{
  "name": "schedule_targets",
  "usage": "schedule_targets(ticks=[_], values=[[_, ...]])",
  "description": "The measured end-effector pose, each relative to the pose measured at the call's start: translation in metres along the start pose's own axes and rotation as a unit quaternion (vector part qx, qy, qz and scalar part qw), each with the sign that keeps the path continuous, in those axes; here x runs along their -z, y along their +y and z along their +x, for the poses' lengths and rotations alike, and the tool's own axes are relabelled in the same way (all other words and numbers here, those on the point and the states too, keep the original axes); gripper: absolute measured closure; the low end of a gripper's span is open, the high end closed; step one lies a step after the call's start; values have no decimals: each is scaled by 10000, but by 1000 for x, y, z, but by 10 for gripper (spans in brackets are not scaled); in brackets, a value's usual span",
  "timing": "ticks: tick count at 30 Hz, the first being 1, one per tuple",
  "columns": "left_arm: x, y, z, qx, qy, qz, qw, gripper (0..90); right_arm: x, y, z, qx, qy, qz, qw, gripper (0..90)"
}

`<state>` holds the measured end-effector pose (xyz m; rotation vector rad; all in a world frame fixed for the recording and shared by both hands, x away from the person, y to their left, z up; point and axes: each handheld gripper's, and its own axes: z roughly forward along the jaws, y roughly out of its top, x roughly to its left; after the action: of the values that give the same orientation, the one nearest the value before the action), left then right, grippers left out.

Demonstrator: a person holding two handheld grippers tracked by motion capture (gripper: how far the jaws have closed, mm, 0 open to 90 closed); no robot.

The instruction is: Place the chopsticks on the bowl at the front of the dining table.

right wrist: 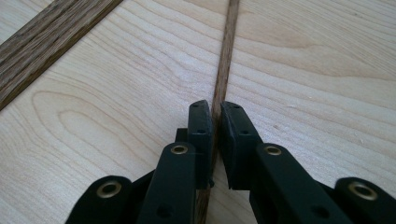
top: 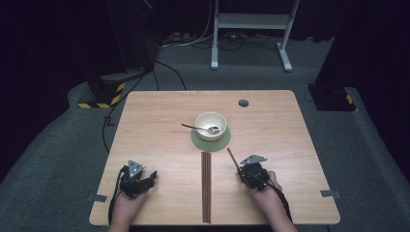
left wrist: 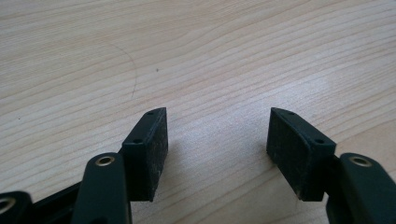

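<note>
R gripper (right wrist: 215, 114): clamped on lone chopstick (right wrist: 225, 56), tip toward 11 o'clock.
L gripper (left wrist: 217, 135): jaws apart, nothing between, over table (left wrist: 196, 56).

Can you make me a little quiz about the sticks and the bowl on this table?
1. True or false: the right gripper has its jaws closed on a wooden stick.
2. What lies in the bowl? A) spoon B) fork C) knife
3. Are the left gripper jaws open or shut?

Key: 1 true. 2 A, a spoon. 3 open, over bare table.
</note>
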<state>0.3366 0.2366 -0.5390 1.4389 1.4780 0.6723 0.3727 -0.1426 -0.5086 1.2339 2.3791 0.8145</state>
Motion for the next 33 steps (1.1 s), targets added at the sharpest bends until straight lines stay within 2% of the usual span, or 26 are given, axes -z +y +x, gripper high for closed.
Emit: schedule_targets(ticks=[11,19,20,21,23,24,28,30,32,33], values=[[0,0,0,-13,-3,-9,10000,386,1,0,-4,-88,69,-81,9999,840],[0,0,0,-2,-7,9,10000,383,13,2,-10,-150,133,-412,9990,839],[0,0,0,82,-6,-12,10000,383,13,2,-10,-150,133,-412,9990,839],[-1,1,0,136,-31,-43,9999,382,15,2,-10,-175,177,-532,9983,839],[-2,1,0,190,-8,-48,9998,380,16,2,-11,-200,223,-557,9980,839],[-2,1,1,170,-17,-6,9999,379,18,3,-11,-273,244,-686,9970,839],[-1,2,2,182,4,49,9998,379,22,3,-12,-337,269,-827,9956,839],[-2,2,2,163,-15,7,9999,382,25,4,-11,-374,238,-1027,9937,838],[-1,1,1,134,-15,8,9999,389,26,4,-11,-362,237,-1050,9935,838],[-2,1,-1,177,-3,-71,9998,389,28,6,-11,-367,290,-1100,9928,838]])
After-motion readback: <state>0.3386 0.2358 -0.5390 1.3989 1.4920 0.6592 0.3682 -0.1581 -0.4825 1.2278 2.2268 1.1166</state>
